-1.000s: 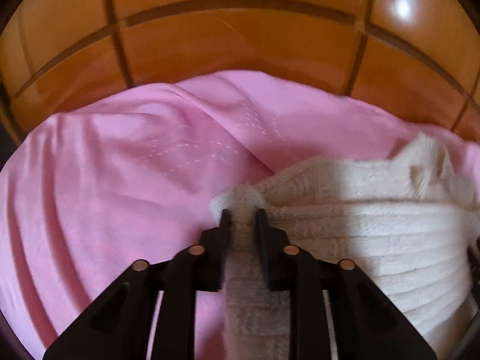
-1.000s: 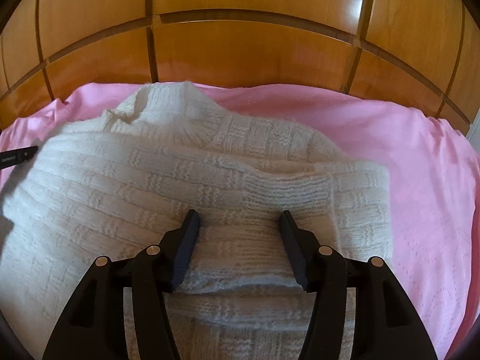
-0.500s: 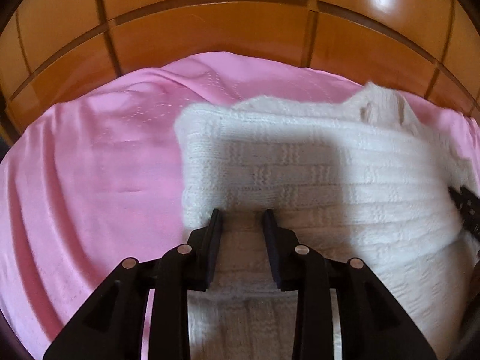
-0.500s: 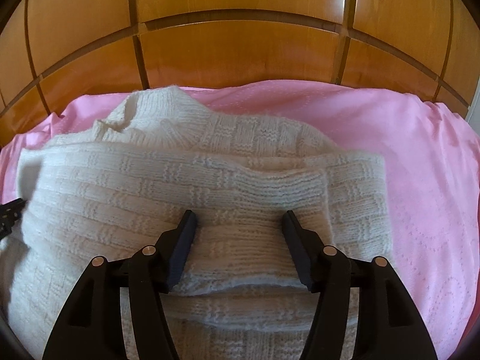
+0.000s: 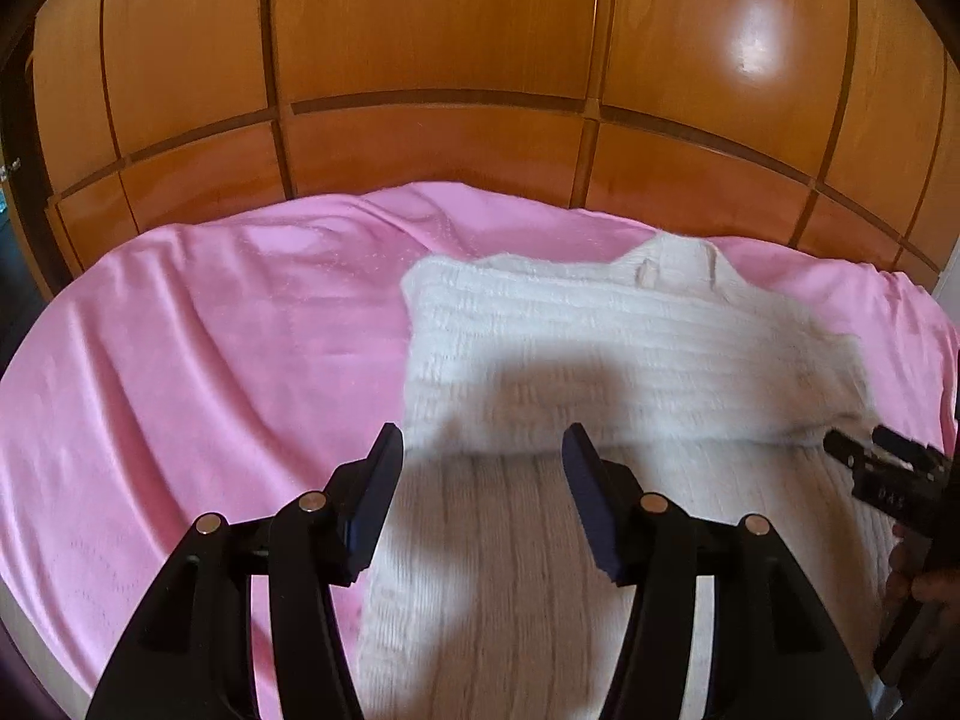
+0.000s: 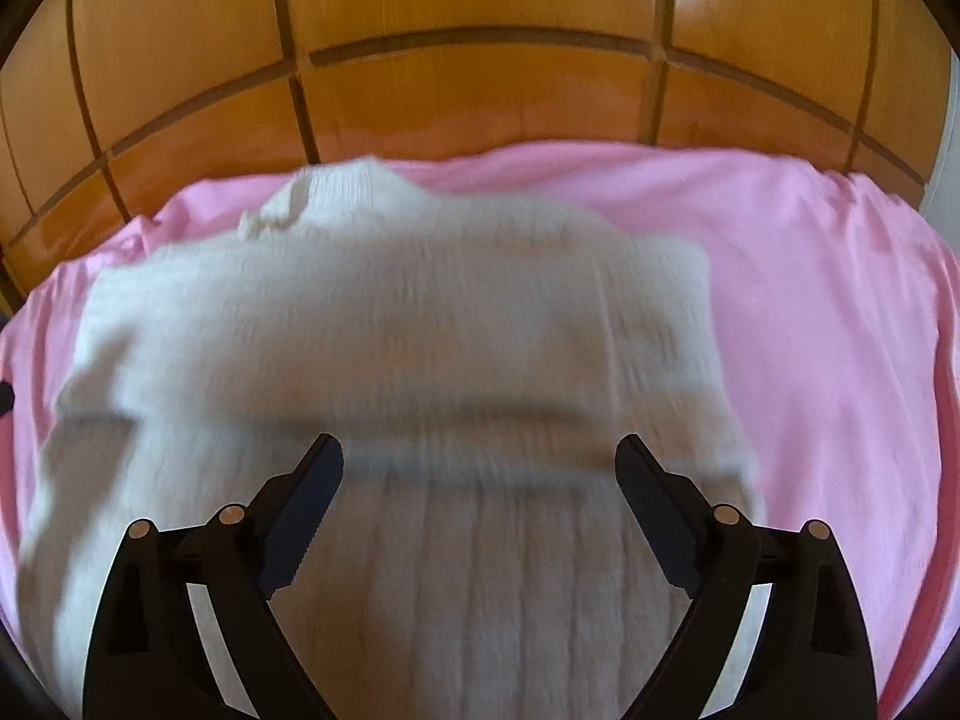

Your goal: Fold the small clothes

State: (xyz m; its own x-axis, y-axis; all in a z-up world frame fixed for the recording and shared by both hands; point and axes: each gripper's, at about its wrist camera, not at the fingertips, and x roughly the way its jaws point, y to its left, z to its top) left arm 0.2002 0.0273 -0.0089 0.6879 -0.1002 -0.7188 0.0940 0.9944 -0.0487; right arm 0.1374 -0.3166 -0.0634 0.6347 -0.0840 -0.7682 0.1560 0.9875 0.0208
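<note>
A cream knitted sweater (image 5: 606, 354) lies on a pink sheet (image 5: 210, 348), its sleeves folded across the body in a band and its collar at the far end. My left gripper (image 5: 480, 450) is open and empty, just above the near edge of the folded band. The sweater also shows in the right wrist view (image 6: 390, 330), blurred by motion. My right gripper (image 6: 480, 462) is wide open and empty above the same band. The right gripper's fingertips (image 5: 864, 456) show at the right edge of the left wrist view.
A wooden panelled headboard (image 5: 432, 138) rises behind the bed, also in the right wrist view (image 6: 480, 90). The pink sheet (image 6: 828, 312) spreads wrinkled on both sides of the sweater. The mattress edge shows at lower left (image 5: 24, 618).
My left gripper let go of the sleeve, opened and pulled back and up. My right gripper opened wider and pulled back too. The sleeve now lies folded across the sweater.
</note>
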